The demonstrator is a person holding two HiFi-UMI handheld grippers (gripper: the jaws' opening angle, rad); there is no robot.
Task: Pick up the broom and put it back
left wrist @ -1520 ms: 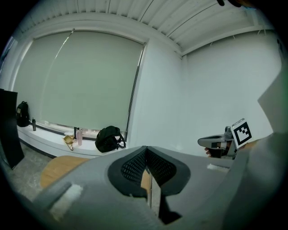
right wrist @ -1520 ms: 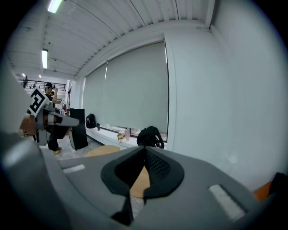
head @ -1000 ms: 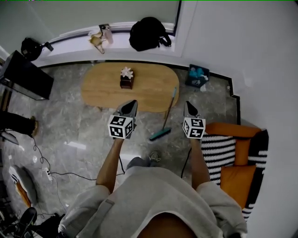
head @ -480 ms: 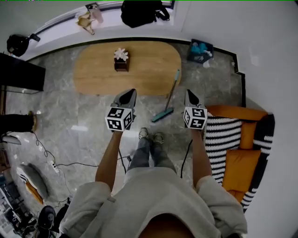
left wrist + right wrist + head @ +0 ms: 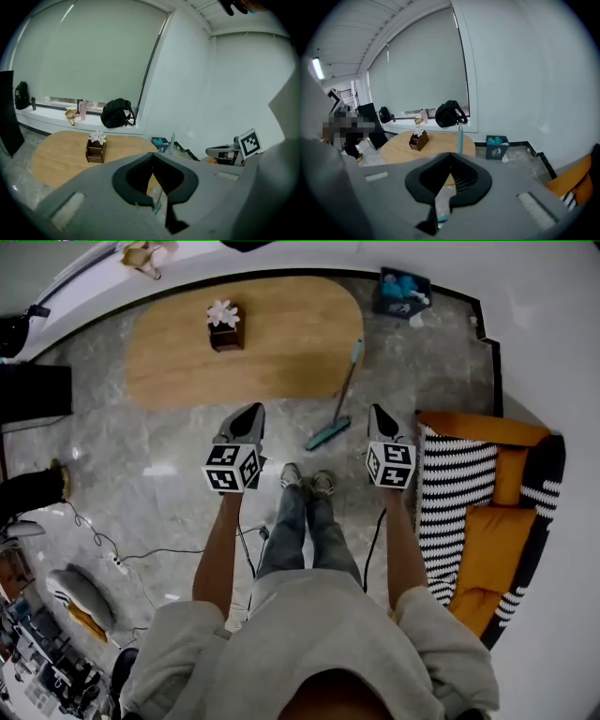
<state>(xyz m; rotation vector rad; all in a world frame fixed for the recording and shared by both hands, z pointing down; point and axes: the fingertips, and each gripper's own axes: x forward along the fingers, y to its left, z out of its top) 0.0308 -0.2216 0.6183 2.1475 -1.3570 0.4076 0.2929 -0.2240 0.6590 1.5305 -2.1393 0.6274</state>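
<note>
Left tongs point(image 5: 251, 412) and right tongs point(image 5: 379, 412) are both closed on nothing. The broom point(image 5: 342, 393) leans against the table point(image 5: 281, 352), its shaft partly hidden behind the jaws in both gripper views.

The broom point(image 5: 327, 435) leans against the right end of the surface point(image 5: 281, 343), head on the floor. A box point(image 5: 223, 329) stands on the surface. A bin point(image 5: 405, 292) sits behind, and a sofa point(image 5: 487, 512) to the right.
</note>
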